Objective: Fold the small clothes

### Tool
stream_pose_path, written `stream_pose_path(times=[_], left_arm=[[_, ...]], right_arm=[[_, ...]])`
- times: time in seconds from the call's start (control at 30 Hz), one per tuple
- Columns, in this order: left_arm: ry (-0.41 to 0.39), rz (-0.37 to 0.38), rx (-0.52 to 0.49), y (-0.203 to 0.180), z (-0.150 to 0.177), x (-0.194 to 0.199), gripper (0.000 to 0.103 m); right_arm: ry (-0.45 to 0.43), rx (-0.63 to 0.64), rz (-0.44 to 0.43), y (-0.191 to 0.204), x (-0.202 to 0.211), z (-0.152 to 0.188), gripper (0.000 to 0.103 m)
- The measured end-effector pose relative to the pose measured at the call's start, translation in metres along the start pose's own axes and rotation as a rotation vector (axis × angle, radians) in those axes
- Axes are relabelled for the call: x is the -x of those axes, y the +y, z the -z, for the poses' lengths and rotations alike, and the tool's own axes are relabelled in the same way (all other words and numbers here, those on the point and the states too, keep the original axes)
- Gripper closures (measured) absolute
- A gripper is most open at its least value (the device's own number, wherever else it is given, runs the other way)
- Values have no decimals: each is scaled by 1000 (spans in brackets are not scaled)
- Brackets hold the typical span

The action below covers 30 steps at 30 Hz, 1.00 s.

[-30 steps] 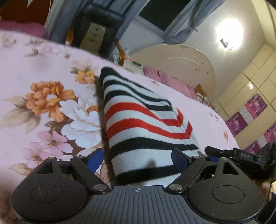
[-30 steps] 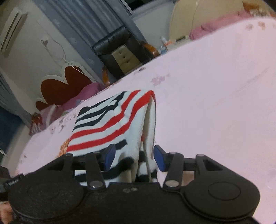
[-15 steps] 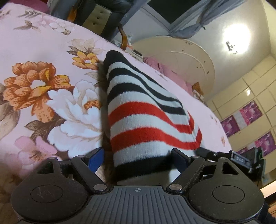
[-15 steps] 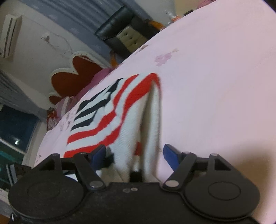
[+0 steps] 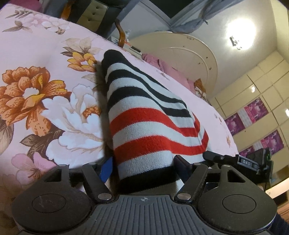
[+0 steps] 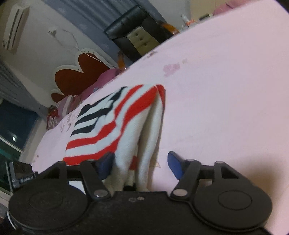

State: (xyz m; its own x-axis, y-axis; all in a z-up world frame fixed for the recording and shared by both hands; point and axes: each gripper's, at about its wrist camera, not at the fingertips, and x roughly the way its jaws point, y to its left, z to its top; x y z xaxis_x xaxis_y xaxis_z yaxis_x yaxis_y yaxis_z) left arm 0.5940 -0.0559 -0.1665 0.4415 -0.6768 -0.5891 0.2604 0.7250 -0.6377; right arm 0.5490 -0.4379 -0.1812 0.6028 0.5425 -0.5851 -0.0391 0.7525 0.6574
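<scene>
A small striped garment [image 5: 144,115], white with black and red bands, lies folded on a pink floral bedsheet [image 5: 36,54]. My left gripper [image 5: 142,167] has its blue-padded fingers spread wide on either side of the garment's near black-banded end, which sits between them. In the right wrist view the same garment [image 6: 115,119] shows its open folded edge, with white layers between the fingers of my right gripper [image 6: 140,165]. Those fingers stand apart; the left pad [image 6: 105,162] touches the cloth, the right pad [image 6: 174,163] is clear of it. The right gripper's body [image 5: 240,161] shows beyond the garment.
A dark padded chair [image 5: 94,14] and a round cream headboard [image 5: 180,54] stand beyond the bed's far edge. A red heart-shaped headboard [image 6: 79,76] and a window [image 6: 12,123] lie to the left. Pink sheet [image 6: 225,90] stretches to the right of the garment.
Both grippers have pushed in closer along the garment. The right gripper's fingers, closer together on the cloth a second ago, have spread apart. The garment has lifted slightly into a ridge.
</scene>
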Motion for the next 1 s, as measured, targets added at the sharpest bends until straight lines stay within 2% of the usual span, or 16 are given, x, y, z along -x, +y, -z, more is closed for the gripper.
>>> stream_pose_path(times=[0.03, 0.1, 0.13, 0.17, 0.27, 0.43, 0.77, 1.0], left_arm=[[0, 2, 0, 0, -1, -1, 31], [-2, 1, -5, -2, -2, -5, 31], [-3, -4, -11, -4, -2, -5, 31], [-4, -9, -15, -6, -2, -6, 31], [-7, -34, -41, -11, -2, -8, 32], [-12, -62, -72, -19, 0, -9, 35], [-17, -77, -102, -23, 0, -6, 46], [-22, -88, -135, -31, -1, 1, 49]], right_arm=[[-2, 1, -8, 0, -3, 2, 33], [11, 27, -2, 9, -11, 2, 34], [45, 41, -22, 16, -17, 2, 46], [68, 48, -32, 22, -24, 2, 48], [51, 139, 10, 37, -27, 8, 50], [16, 100, -3, 30, -21, 12, 55], [-8, 119, 61, 45, -23, 17, 57], [-40, 155, 89, 55, -19, 20, 66]])
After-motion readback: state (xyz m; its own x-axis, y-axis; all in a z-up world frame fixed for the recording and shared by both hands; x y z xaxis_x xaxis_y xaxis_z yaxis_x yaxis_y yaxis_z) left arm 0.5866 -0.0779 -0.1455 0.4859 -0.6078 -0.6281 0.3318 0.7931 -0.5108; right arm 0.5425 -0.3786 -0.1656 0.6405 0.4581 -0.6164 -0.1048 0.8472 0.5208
